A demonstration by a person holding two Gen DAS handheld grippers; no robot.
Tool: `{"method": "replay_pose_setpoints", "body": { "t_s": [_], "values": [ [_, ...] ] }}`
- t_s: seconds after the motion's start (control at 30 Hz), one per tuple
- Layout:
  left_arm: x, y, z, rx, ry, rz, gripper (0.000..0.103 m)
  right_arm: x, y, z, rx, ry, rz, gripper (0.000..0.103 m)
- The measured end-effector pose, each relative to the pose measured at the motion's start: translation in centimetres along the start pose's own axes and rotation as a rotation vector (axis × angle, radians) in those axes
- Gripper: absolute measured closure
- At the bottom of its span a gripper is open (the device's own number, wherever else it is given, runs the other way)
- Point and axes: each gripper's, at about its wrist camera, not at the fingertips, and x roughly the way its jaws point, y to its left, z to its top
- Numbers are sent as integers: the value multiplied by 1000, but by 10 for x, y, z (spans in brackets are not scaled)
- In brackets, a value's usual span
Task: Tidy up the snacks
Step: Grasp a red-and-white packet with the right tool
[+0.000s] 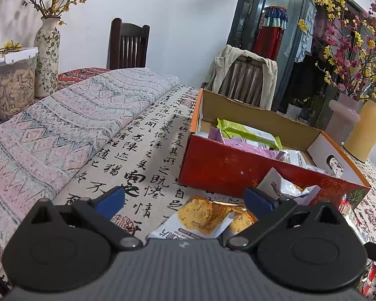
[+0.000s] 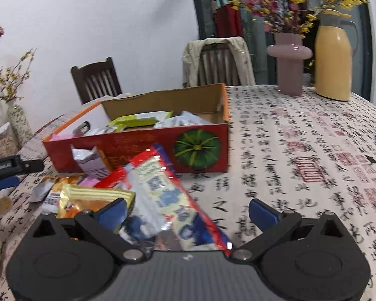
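While fingers (image 2: 112, 213) gape, box (image 2: 137, 148) (pumpkin-printed)

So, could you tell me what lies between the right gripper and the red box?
In the right wrist view, loose snack packets lie between the right gripper and the red box.

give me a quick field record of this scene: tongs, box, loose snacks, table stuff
left tongs: open, above a cracker packet
right tongs: open, over a red-edged packet
box: red, open top, packets inside
loose snacks: pile in front of the box, gold packet among them
cloth: calligraphy print
far side: pink vase, yellow flask
left edge: jar beside a patterned vase
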Motion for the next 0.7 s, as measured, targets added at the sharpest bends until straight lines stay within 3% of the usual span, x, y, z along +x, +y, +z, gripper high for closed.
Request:
{"method": "replay_pose_setpoints", "body": {
  "t_s": [0.53,0.7],
  "values": [
    [0,2,0,-13,7,-19,0,35,14,2,-58,99,59,0],
    [0,2,0,-12,8,-18,0,41,17,4,-78,121,42,0]
  ]
}}
